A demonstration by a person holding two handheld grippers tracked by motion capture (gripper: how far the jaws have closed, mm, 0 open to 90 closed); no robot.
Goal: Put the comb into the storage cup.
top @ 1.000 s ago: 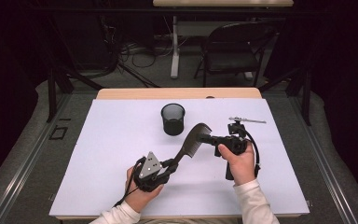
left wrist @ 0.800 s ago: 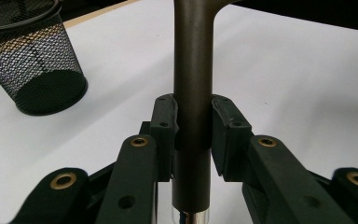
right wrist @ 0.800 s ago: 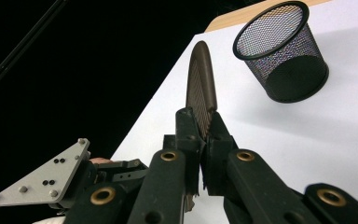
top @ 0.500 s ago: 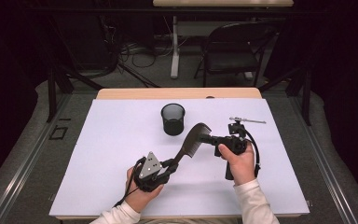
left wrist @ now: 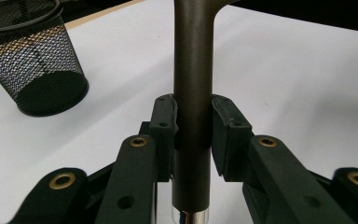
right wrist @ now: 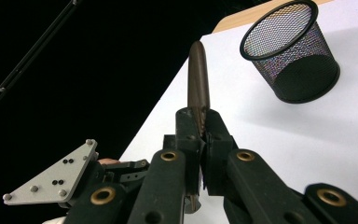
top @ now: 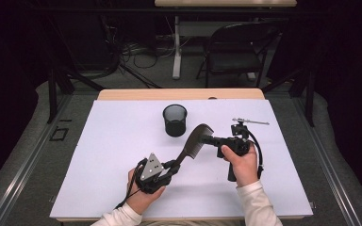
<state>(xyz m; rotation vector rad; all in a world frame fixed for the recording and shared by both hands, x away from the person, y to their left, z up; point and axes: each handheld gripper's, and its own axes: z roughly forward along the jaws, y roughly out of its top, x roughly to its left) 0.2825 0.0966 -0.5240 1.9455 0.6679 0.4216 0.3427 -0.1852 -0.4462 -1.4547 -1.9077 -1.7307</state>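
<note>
A dark brown comb (top: 195, 141) hangs above the white table sheet (top: 99, 155), slanting up from lower left to upper right. My left gripper (top: 173, 165) is shut on its handle; in the left gripper view the handle (left wrist: 192, 70) stands upright with both pads pressed against it. My right gripper (top: 212, 140) is shut on the toothed head. The right gripper view shows the comb (right wrist: 198, 84) edge-on, rising from the closed jaws. The left gripper's grey plate (right wrist: 51, 179) sits at lower left there.
A black mesh cup (top: 175, 120) stands upright on the sheet just behind the comb, also seen as the cup (left wrist: 32, 60) and the cup (right wrist: 291, 51). A black chair (top: 238, 47) and table legs stand on the floor beyond the far edge.
</note>
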